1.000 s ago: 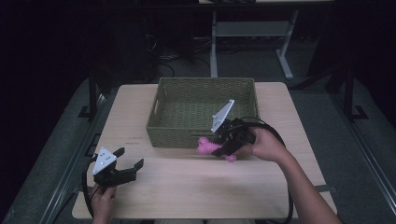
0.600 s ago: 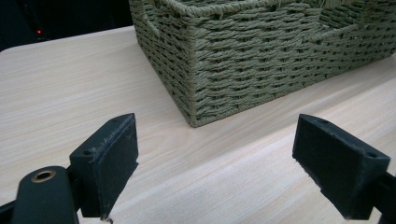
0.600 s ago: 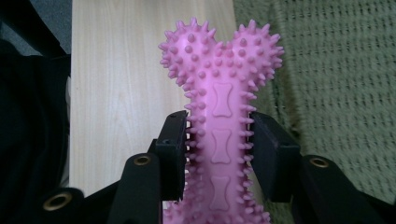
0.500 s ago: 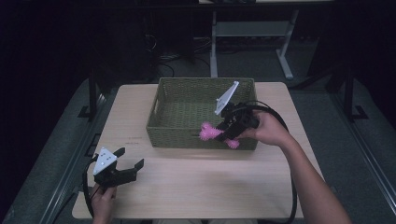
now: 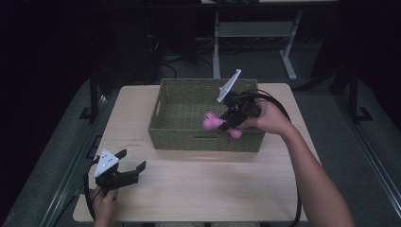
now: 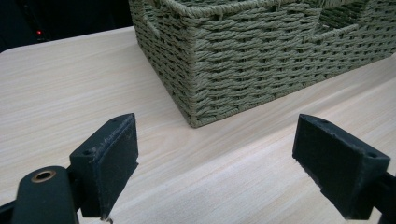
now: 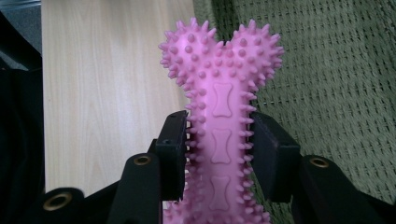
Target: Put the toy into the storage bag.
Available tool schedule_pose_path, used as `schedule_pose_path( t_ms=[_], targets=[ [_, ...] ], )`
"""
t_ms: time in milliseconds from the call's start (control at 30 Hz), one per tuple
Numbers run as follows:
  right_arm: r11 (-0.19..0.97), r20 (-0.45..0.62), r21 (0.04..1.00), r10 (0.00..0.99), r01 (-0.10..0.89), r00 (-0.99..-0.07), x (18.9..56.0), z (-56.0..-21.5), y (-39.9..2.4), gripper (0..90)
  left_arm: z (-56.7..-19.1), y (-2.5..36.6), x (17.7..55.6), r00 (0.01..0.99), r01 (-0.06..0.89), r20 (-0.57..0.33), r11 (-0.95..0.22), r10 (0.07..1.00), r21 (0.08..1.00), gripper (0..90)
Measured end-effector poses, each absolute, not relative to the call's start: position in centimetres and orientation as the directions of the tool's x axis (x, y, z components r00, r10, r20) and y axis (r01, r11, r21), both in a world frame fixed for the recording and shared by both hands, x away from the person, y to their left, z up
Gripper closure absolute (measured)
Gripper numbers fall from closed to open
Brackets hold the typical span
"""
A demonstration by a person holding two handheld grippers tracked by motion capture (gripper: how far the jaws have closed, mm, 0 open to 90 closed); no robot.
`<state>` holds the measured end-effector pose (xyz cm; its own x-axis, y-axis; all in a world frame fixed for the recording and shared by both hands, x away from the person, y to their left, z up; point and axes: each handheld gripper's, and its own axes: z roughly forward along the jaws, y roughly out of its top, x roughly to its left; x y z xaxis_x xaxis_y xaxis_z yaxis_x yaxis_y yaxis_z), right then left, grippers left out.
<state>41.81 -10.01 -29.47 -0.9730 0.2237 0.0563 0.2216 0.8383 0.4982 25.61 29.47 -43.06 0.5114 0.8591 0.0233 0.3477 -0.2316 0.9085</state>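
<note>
A pink spiky bone-shaped toy is clamped by its shaft in my right gripper, which is shut on it. The toy hangs over the front part of the green woven basket, above its near wall. My left gripper rests open near the table's front left corner, with nothing between its black pads. The basket's near corner stands just ahead of it.
The light wooden table has bare room in front of the basket and to its left. Dark floor, cables and a metal frame lie beyond the far edge. A black cable trails along the right forearm.
My right gripper has lifted the pink toy off the table in front of the basket and carried it up and back over the basket's near wall. The left gripper has stayed put.
</note>
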Motion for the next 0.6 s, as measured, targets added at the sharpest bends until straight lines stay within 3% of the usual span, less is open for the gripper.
schedule_pose_path(
  t_ms=[600],
  targets=[
    [0.836, 0.087, 0.464, 0.284, 0.291, -0.955, 46.0, -29.9, -10.0, 58.1, -43.1, 29.4, 25.6, 0.513, 0.345, 0.025, -0.233, 0.858, 0.909, 13.8]
  ],
)
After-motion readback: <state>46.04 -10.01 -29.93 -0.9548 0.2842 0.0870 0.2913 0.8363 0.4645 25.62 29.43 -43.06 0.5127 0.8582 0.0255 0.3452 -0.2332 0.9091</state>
